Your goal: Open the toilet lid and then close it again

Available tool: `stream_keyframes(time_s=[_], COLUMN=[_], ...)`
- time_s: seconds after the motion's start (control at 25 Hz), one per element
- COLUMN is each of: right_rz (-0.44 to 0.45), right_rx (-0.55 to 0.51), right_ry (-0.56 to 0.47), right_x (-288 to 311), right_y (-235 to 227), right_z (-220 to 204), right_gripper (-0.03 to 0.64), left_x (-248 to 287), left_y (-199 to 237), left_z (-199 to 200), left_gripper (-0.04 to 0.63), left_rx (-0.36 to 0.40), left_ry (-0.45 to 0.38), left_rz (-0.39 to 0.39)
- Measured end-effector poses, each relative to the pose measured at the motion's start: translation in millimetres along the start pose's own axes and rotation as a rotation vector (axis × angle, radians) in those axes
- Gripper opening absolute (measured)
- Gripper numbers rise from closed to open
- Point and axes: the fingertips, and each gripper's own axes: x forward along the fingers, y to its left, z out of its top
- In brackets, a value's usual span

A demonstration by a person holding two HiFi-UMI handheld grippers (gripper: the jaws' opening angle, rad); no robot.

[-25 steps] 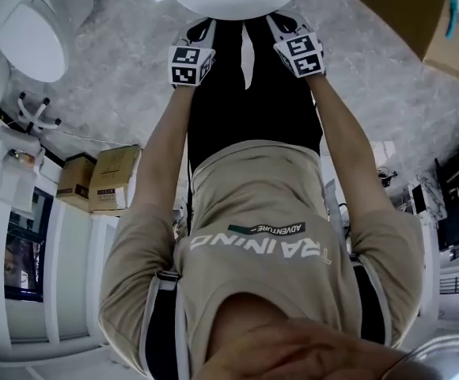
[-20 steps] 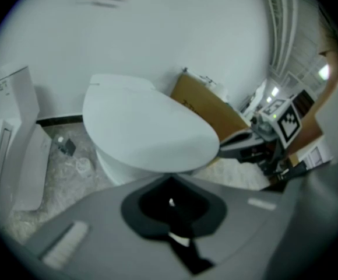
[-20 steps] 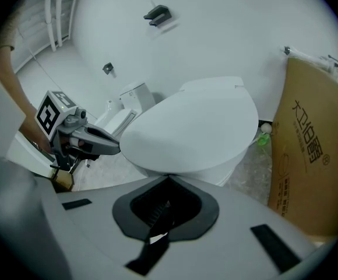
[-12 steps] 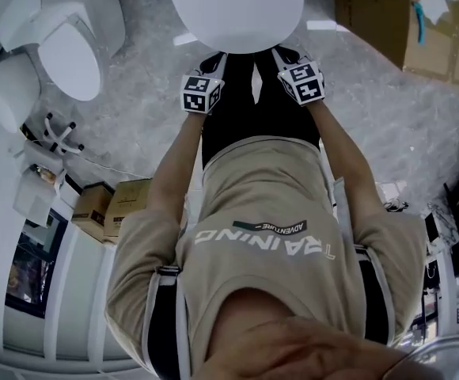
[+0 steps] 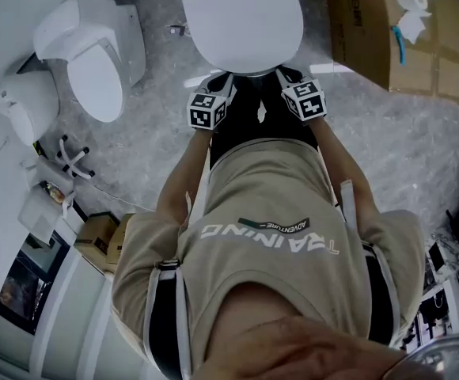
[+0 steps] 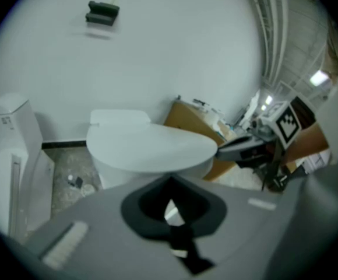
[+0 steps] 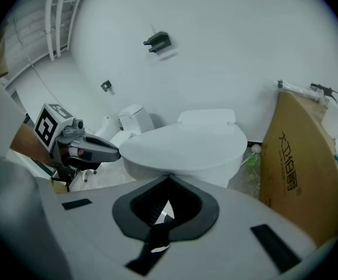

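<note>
Both left gripper (image 5: pixel 220 81) and right gripper (image 5: pixel 283 75) empty, fingers together, beside closed toilet lid (image 5: pixel 241 18).

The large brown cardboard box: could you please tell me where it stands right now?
In the head view the large brown cardboard box stands top right, just right of the closed white toilet.

Both arms stretch forward and down, nearly parallel, with the left forearm (image 5: pixel 178 184) and right forearm (image 5: pixel 347 172) almost straight. The left claw (image 5: pixel 218 80) and right claw (image 5: pixel 286 73) are level, side by side and a little apart, their marker cubes (image 5: pixel 207 111) facing up. Each claw's jaws are drawn together to a narrow point, with nothing between them.
</note>
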Motion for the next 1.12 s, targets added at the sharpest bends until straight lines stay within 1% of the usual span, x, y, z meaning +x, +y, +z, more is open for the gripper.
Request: stream_keyframes(time_s=[0.16, 0.28, 0.36, 0.52, 0.64, 0.76, 0.88, 0.96, 1.04, 1.12], right_rz=[-0.019, -0.032, -0.042, -0.058, -0.08, -0.097, -0.103, -0.103, -0.114, -0.124], right_rx=[-0.016, -0.033, -0.04, -0.045, -0.054, -0.062, -0.047, -0.036, -0.041, -0.026], right_ry=[-0.048, -0.086, -0.094, -0.094, -0.086, -0.074, -0.057, -0.052, -0.05, -0.058], right_x=[-12.9, -22.2, -27.1, -33.3, -36.5, -38.1, -40.2, -41.8, -42.3, -43.7], right_y=[-0.4, 0.4, 1.5, 0.7, 0.2, 0.0, -6.4, -8.9, -9.2, -9.9], right_z=[31.2, 59.3, 75.3, 101.5, 122.0, 139.2, 149.6, 155.4, 160.6, 166.2], right_gripper=[0.011, 0.011, 0.011, 0.011, 0.011, 0.011, 0.012, 0.012, 0.012, 0.012], left_x=[-11.2, -20.5, -26.8, -34.5, -40.0, -44.3, -42.6, -42.6, -43.9, -45.9], left_y=[0.4, 3.0, 4.7, 8.8, 13.7, 17.8, 17.8, 18.7, 20.4, 21.6], left_z=[31.1, 55.0, 69.6, 94.8, 113.2, 128.6, 141.2, 147.5, 153.1, 159.6], left_gripper=[0.003, 0.003, 0.003, 0.003, 0.003, 0.003, 0.003, 0.003, 0.003, 0.003], left_rx=[0.035, 0.037, 0.036, 0.058, 0.051, 0.06, 0.053, 0.052, 0.057, 0.046], left_ry=[-0.049, -0.08, -0.09, -0.097, -0.112, -0.103, -0.078, -0.073, -0.078, -0.101], left_rz=[-0.004, -0.005, -0.01, -0.015, -0.026, -0.037, -0.065, -0.067, -0.064, -0.069])
